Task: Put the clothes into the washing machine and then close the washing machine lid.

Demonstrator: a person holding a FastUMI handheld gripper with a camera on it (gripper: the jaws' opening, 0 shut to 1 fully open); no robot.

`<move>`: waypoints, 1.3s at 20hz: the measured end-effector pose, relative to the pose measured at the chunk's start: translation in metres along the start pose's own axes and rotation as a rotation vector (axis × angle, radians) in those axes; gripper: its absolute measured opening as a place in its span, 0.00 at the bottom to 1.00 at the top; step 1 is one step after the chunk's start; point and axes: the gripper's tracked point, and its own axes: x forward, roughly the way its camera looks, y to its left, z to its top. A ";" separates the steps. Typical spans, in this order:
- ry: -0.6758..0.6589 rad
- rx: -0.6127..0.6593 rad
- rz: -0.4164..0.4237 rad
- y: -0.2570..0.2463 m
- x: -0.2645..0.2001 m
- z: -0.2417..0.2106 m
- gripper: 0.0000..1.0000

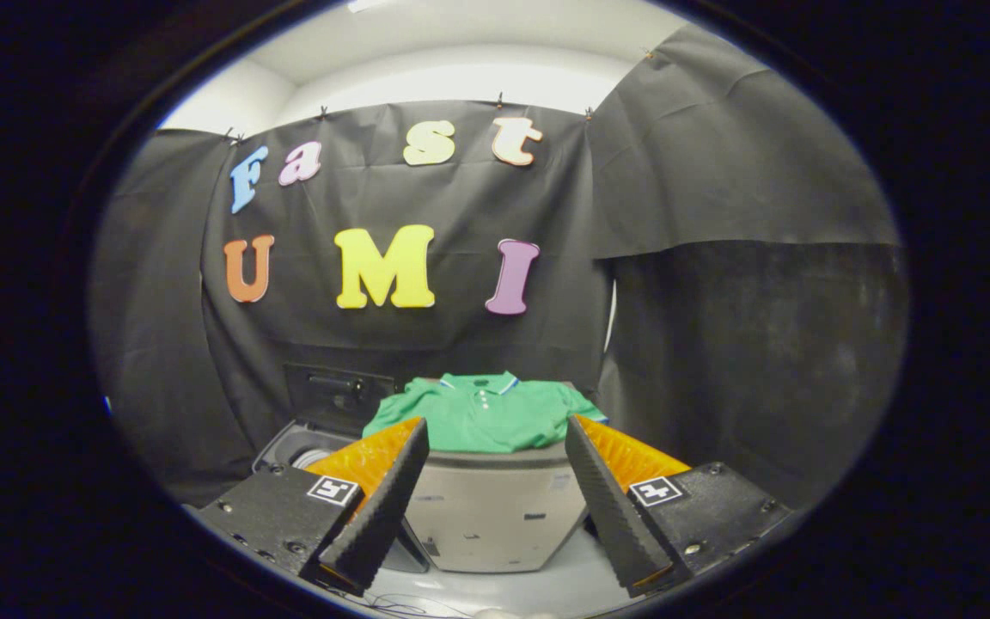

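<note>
A folded green polo shirt (485, 414) lies on top of a grey box-shaped unit (495, 516), just beyond my fingers. To the left of that unit stands the washing machine (302, 447), its round drum opening showing and its dark lid (339, 397) raised upright behind it. My gripper (495, 503) is open, its two fingers spread wide on either side of the grey unit's front, with nothing between them. It hangs short of the shirt and touches nothing.
Black cloth walls close the booth behind and on both sides. A pale floor (546, 589) runs beneath the fingers, with thin cables lying on it near the front.
</note>
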 end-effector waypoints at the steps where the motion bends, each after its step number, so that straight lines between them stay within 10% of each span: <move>1: 0.002 -0.003 0.005 -0.001 0.019 0.007 1.00; 12: 0.163 0.021 0.071 0.003 0.218 0.040 1.00; 26: 0.625 -0.042 0.076 0.023 0.344 -0.102 1.00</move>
